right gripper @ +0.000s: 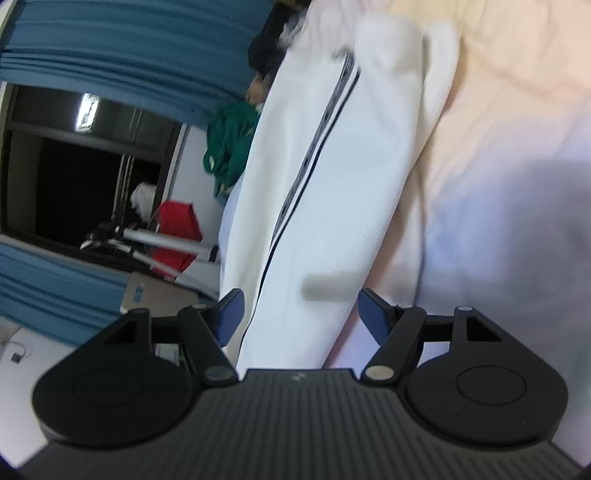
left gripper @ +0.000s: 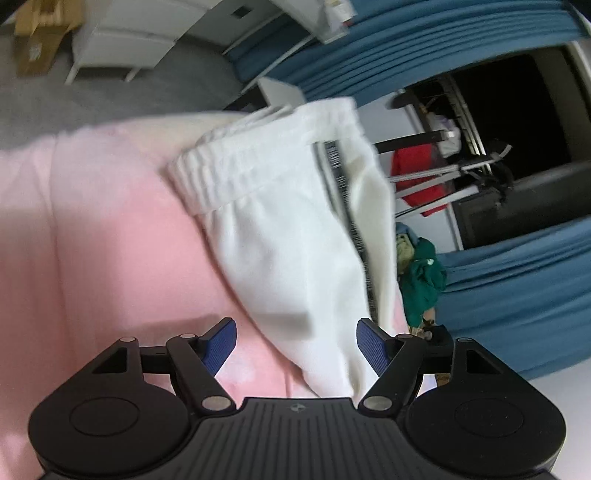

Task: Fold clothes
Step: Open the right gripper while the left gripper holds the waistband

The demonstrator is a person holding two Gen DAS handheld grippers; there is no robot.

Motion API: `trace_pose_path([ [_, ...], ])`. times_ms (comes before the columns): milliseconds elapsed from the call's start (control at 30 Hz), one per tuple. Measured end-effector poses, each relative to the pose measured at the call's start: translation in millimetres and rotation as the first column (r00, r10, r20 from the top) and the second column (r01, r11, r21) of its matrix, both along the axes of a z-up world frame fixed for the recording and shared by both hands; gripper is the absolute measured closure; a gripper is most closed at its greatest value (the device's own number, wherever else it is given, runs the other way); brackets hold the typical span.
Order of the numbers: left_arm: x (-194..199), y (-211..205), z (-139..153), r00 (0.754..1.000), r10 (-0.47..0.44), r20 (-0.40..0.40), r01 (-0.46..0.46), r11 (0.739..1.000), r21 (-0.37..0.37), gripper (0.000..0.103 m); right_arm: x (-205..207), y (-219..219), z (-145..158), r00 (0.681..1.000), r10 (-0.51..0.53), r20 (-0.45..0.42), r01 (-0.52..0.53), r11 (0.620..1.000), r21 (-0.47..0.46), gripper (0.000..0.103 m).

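Observation:
White trousers point(left gripper: 288, 229) with a ribbed elastic waistband point(left gripper: 258, 155) and a dark side stripe point(left gripper: 343, 192) lie folded lengthwise on a pink bed sheet point(left gripper: 92, 221), close to its edge. My left gripper point(left gripper: 296, 345) hovers open over the leg end, its blue pads wide apart and clear of the cloth. In the right wrist view the same trousers point(right gripper: 332, 184) run away from me with the stripe point(right gripper: 314, 147) on top, lying on the sheet point(right gripper: 480, 166). My right gripper point(right gripper: 301, 315) is open above them, gripping nothing.
Beyond the bed edge hang a green garment point(left gripper: 421, 280) point(right gripper: 229, 147) and a red cloth point(left gripper: 417, 173) point(right gripper: 177, 232) on a metal rack. Blue curtains point(left gripper: 424, 48) point(right gripper: 110, 48) frame a dark window. A white cabinet point(left gripper: 125, 40) and a cardboard box point(left gripper: 40, 33) stand on the floor.

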State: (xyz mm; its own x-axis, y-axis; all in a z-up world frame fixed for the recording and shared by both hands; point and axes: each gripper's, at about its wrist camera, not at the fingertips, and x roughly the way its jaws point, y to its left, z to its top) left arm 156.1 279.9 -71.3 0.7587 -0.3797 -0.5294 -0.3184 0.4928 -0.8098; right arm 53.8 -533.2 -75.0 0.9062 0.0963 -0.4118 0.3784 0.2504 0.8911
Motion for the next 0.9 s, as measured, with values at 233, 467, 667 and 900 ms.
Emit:
trace_pose_path([
  [233,11,-12,-17,0.995,0.063,0.074,-0.069,0.995,0.076,0.031,36,-7,-26,1.0,0.022,-0.012,-0.022,1.0,-0.002,0.034],
  [467,42,-20,-23,0.988,0.098,0.117,-0.113,0.985,0.131,0.063,63,-42,-41,0.993,-0.091,0.076,0.096,0.993,-0.064,0.034],
  [667,74,-19,-9,0.976,0.152,0.153,-0.162,0.985,0.057,0.09,84,-61,-43,0.956,-0.258,0.136,0.274,0.955,-0.114,0.06],
  [900,56,-17,39,0.959,0.158,0.234,-0.169,0.985,0.027,0.092,75,-60,-36,0.946,-0.3,0.126,0.313,0.943,-0.109,0.087],
])
